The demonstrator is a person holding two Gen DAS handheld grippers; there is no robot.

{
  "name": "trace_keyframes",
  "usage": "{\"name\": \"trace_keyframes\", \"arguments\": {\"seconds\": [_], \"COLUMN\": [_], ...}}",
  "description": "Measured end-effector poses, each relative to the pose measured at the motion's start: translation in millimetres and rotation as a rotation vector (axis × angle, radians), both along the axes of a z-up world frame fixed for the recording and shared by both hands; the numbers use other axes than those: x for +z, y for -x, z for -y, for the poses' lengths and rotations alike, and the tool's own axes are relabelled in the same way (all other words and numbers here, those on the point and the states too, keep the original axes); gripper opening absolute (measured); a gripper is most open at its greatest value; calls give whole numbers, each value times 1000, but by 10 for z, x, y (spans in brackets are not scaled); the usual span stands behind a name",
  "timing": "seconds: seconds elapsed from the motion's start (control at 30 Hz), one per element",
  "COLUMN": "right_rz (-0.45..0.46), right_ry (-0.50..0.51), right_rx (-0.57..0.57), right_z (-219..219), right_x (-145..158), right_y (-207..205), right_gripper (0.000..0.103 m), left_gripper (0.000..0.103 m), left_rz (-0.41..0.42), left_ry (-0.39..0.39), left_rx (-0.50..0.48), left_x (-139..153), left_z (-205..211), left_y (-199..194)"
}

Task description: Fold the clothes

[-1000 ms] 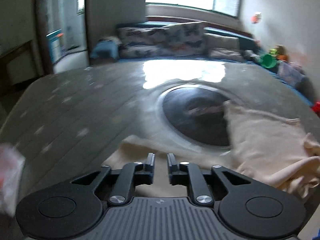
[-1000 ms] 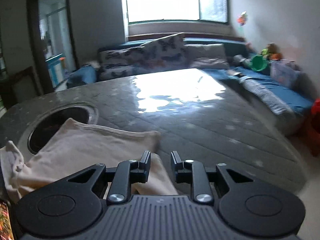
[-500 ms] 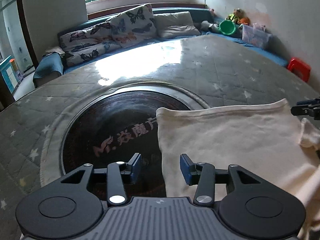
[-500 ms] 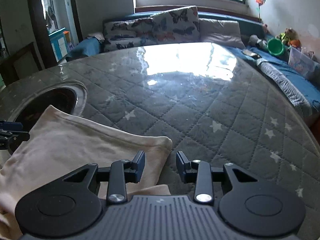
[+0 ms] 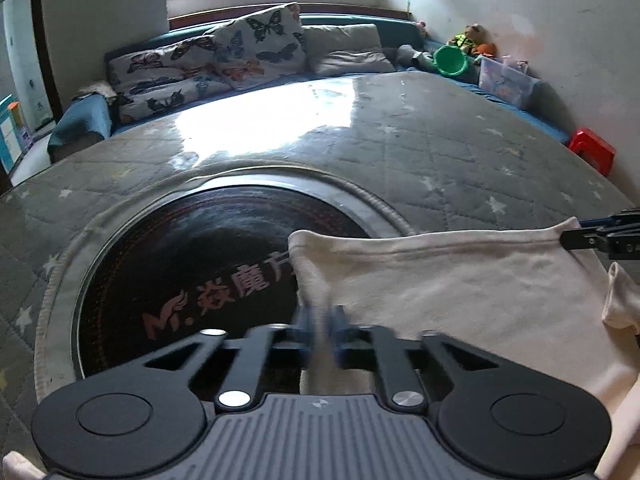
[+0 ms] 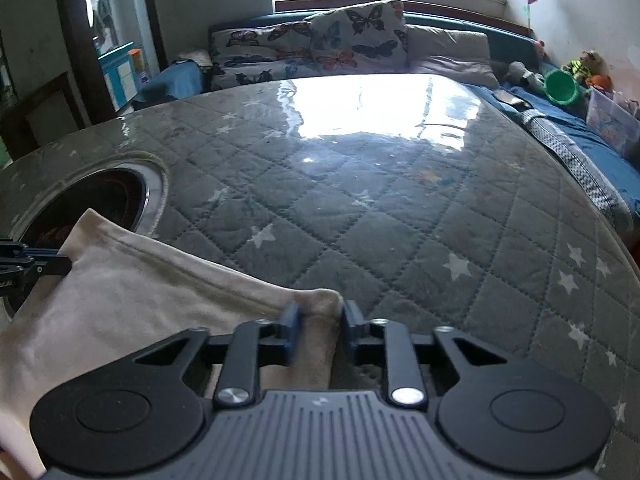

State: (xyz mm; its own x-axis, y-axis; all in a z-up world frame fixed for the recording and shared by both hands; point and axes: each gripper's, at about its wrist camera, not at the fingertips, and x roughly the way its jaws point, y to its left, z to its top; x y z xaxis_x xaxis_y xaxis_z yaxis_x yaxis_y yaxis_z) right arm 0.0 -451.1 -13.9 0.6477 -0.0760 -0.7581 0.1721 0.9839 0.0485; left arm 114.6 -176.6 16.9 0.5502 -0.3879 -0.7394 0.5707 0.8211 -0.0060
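A cream garment [image 5: 460, 288] lies flat on the grey quilted table cover [image 5: 440, 152], its left part over the round black inset plate [image 5: 200, 264]. My left gripper [image 5: 322, 332] is blurred and shut on the garment's left edge, just below its far left corner. In the right wrist view the same garment [image 6: 120, 304] spreads to the left, and my right gripper [image 6: 320, 320] is shut on its far right corner. Each gripper shows at the edge of the other's view: the right gripper [image 5: 592, 238] and the left gripper [image 6: 32, 266].
The star-patterned table cover [image 6: 360, 208] stretches far ahead and to the right. Behind it is a sofa with butterfly pillows [image 5: 256, 48]. A green bucket [image 5: 452, 60], a plastic box [image 5: 506, 80] and a red stool [image 5: 592, 152] stand at the right.
Half a second ago both grippers stood open by the garment's far corners. Both have now shut on the cloth. The left one has moved slightly right, onto the garment's edge.
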Motion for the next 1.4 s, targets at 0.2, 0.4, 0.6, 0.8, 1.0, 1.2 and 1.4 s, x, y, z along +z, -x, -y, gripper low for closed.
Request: {"name": "trace_keyframes", "arguments": {"seconds": [0.2,0.4,0.6,0.8,1.0,1.2,1.4], "right_rz": [37,77,121,151,133,85,78], "right_ry": [12,17,20,24,25,13,37], "right_rx": [42,131,212,267,312,382,404], "right_z": [-211,-593,-1036,-1421,-1577,-1451,-1385], "right_x": [90,203,308,343,310,322,245], "right_y": [-196,-642,-1184,-1708,-1905,-1543,-1296], "right_gripper": [10,10,10,9,18,20,33], "left_gripper": [6,6,6,6,8,10,14], "left_rz": [30,79,103,111,69,101,146], "left_ry": [19,31,13,-4,8,21,48], "left_rx": [46,135,252,349,391,364,241], "left_x": [118,318,386,412,373,423,572], "left_z": [-251,-703,-1145,-1488,-1689,-1750,-1633], "left_y": [-11,-80,-309,-594,-763,-522,-19]}}
